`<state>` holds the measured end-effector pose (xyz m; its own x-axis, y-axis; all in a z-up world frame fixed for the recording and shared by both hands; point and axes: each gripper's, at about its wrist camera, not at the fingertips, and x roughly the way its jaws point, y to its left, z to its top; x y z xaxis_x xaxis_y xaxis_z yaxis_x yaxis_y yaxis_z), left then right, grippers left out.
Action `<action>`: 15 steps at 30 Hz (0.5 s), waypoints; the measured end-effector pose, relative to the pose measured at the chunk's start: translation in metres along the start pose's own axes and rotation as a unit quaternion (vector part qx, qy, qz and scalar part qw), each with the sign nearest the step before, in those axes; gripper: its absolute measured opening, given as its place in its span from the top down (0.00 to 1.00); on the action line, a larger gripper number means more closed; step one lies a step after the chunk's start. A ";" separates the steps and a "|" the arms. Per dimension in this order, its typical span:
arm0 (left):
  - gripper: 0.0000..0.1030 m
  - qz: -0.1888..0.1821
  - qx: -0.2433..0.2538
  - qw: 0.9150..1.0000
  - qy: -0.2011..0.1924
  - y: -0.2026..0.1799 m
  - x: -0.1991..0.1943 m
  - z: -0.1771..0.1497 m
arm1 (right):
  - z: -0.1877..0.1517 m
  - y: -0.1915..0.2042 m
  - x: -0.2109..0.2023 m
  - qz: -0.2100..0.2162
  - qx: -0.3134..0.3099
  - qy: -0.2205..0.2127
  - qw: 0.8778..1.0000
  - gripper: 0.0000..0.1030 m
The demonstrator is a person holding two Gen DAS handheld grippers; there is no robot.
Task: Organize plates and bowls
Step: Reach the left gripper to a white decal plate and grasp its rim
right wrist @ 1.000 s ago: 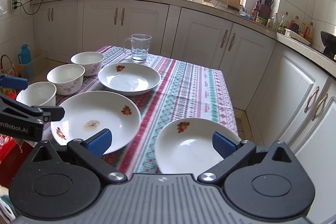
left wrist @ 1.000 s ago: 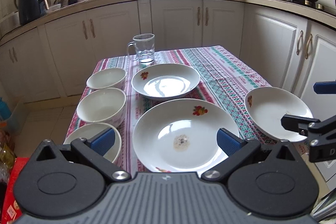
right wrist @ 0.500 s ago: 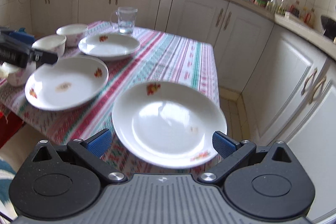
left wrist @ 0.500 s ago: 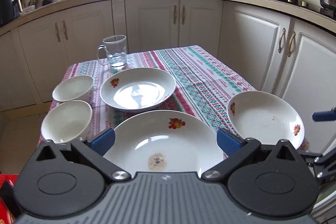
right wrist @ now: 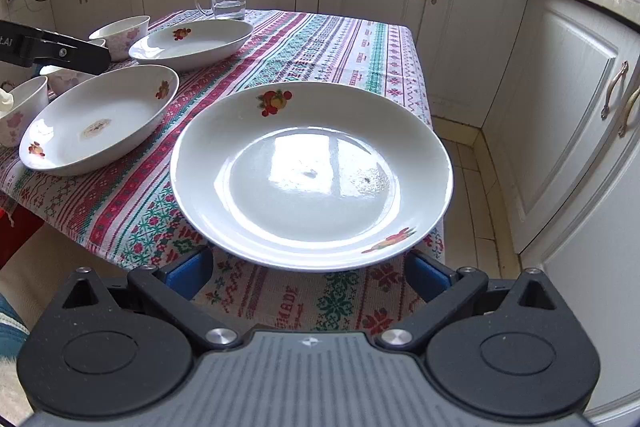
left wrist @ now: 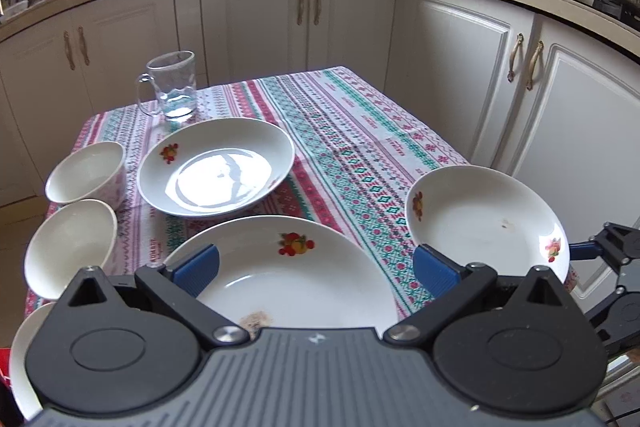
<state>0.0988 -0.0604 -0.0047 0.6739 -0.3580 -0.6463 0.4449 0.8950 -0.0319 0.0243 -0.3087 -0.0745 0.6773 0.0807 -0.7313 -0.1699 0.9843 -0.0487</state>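
Three white plates with fruit prints lie on the patterned tablecloth [left wrist: 360, 131]. The near plate [left wrist: 296, 279] lies under my open left gripper [left wrist: 316, 267]. The far plate [left wrist: 216, 167] sits by the glass mug. The right plate [right wrist: 312, 171] lies at the table's front right corner; my open right gripper [right wrist: 308, 275] is low at its near rim, pads just below the rim. Three white bowls [left wrist: 84, 173] [left wrist: 68, 247] [left wrist: 24, 359] stand in a row along the left edge. The right gripper also shows in the left wrist view [left wrist: 616, 259].
A glass mug [left wrist: 172, 87] with a little water stands at the table's far left. White kitchen cabinets [left wrist: 460, 67] surround the table closely on the right and behind. The left gripper's finger [right wrist: 56, 49] reaches over the bowls in the right wrist view.
Both grippers moved forward and lower toward the table. The right gripper came down to the near rim of the right plate; the left gripper closed in over the near plate.
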 end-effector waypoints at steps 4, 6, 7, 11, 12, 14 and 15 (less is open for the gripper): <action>0.01 -0.011 0.006 1.000 0.009 -0.005 0.012 0.005 | 0.001 -0.004 0.009 0.011 0.002 0.003 1.000 0.00; 0.01 -0.017 0.010 1.000 0.013 -0.008 0.017 0.009 | 0.003 -0.006 0.011 0.013 0.001 0.000 1.000 0.00; 0.01 -0.020 0.013 1.000 0.014 -0.010 0.020 0.011 | 0.004 -0.007 0.012 0.015 0.000 -0.001 1.000 0.00; 0.01 -0.042 0.031 0.998 0.018 -0.020 0.029 0.020 | 0.004 -0.010 0.015 0.026 -0.009 -0.006 1.000 0.00; 0.01 -0.048 0.037 0.998 0.020 -0.022 0.031 0.022 | 0.004 -0.011 0.014 0.028 -0.011 -0.006 1.000 0.00; 0.01 -0.062 0.045 0.997 0.028 -0.028 0.038 0.026 | 0.001 -0.011 0.013 0.030 -0.014 -0.014 0.999 0.00; 0.01 -0.071 0.048 0.996 0.034 -0.030 0.041 0.028 | -0.001 -0.012 0.013 0.032 -0.016 -0.020 0.999 0.00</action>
<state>0.1298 -0.1098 -0.0086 0.5609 -0.4573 -0.6901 0.5891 0.8062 -0.0554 0.0344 -0.3193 -0.0840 0.6926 0.1503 -0.7055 -0.2362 0.9714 -0.0249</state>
